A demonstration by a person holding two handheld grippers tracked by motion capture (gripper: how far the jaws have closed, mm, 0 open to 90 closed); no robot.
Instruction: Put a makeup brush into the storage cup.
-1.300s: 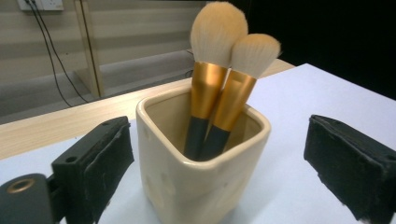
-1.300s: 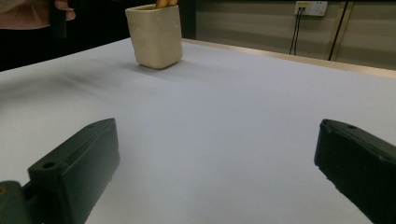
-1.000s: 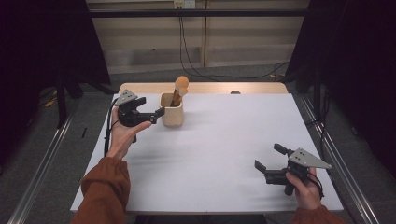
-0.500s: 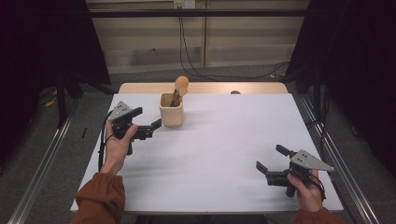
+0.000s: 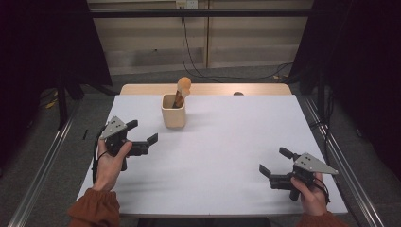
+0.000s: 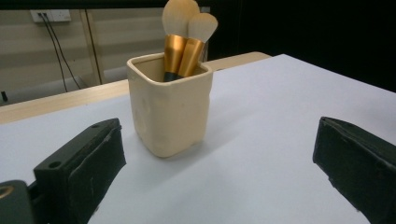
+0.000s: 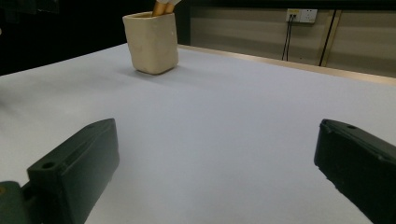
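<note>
Cream cup (image 5: 173, 112) holds two brushes (image 5: 181, 89). Left gripper (image 5: 142, 137), jaws apart, sits near it; right gripper (image 5: 273, 164), also apart, is well away. Careless reaching could tip the cup.

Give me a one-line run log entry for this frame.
left gripper: open, empty, short of cup | right gripper: open, empty, near table edge | cup: upright, two brushes inside | table: white
</note>
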